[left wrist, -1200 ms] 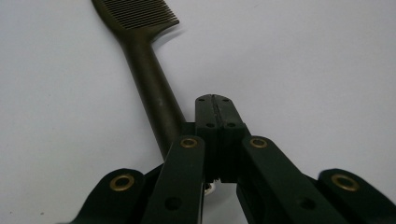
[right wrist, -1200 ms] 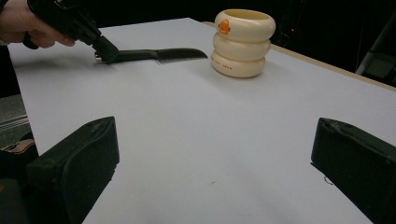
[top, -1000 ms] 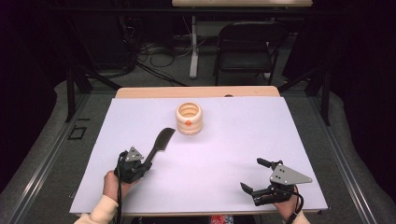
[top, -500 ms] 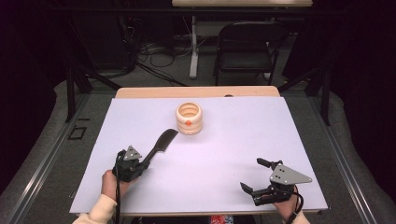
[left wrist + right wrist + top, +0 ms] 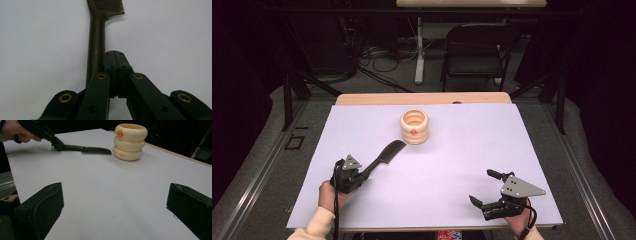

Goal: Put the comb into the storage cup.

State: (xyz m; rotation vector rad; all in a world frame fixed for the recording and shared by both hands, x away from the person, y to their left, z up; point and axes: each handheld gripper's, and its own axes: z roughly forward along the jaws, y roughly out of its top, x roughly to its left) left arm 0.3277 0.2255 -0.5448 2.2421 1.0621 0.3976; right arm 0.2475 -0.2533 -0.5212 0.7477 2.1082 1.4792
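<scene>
since a second ago the left tool (image 5: 362, 172), clamped on the black comb (image 5: 384, 154), slid toward the desk's (image 5: 512, 135) near-left corner; cream ringed cup (image 5: 414, 126) mid-desk, interior unclear; right tool (image 5: 484, 189) gapes.

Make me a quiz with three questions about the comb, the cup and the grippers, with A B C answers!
1. Where is the cream cup?
A. at the table's far middle
B. beside the right gripper
C. on the floor

2. What colour is the comb?
A. white
B. black
C. red

3. How is the right gripper?
A. shut on the comb
B. shut on the cup
C. open and empty

Answers: 1 A, it stands toward the far edge of the white table. 2 B, it looks black in the left gripper, which is shut on its handle. 3 C, its jaws stand wide apart over bare table.
</scene>
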